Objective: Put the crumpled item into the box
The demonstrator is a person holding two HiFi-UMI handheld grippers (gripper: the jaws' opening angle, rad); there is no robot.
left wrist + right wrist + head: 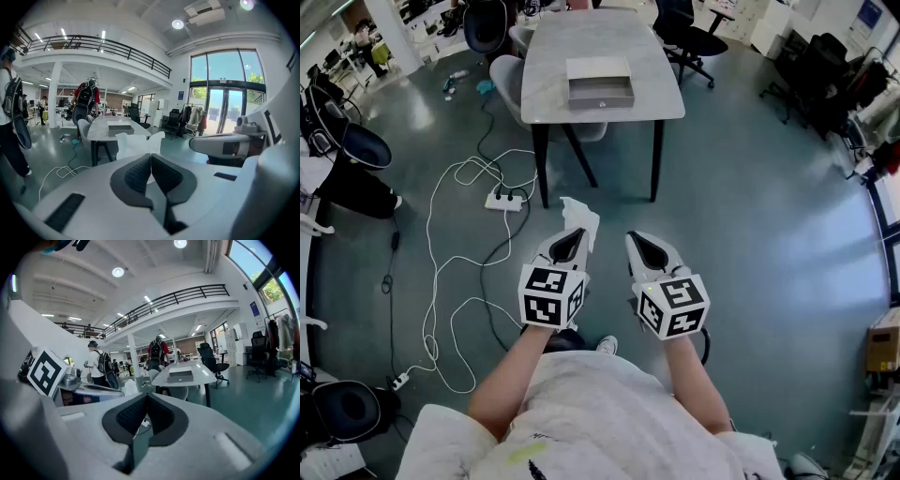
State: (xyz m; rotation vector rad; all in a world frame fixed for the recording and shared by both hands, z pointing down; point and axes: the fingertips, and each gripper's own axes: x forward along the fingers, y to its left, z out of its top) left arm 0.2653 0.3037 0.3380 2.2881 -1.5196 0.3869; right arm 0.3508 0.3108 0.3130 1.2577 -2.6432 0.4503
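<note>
My left gripper [577, 234] is shut on a crumpled white paper [579, 221], which sticks out past its tips. In the left gripper view the paper [138, 144] rises above the closed pads of the left gripper [150, 157]. My right gripper [639, 239] hangs beside it, shut and holding nothing; in the right gripper view the right gripper [146, 398] has its pads pressed together. The grey open box [600, 84] lies on a grey table [656, 66] well ahead of both grippers, also seen as the box [119, 126] and the box [180, 376].
White cables and a power strip [504, 201] lie on the floor to the left. Office chairs [689, 33] stand around the table, and a chair [356, 145] is at far left. People with backpacks [156, 352] stand beyond the table.
</note>
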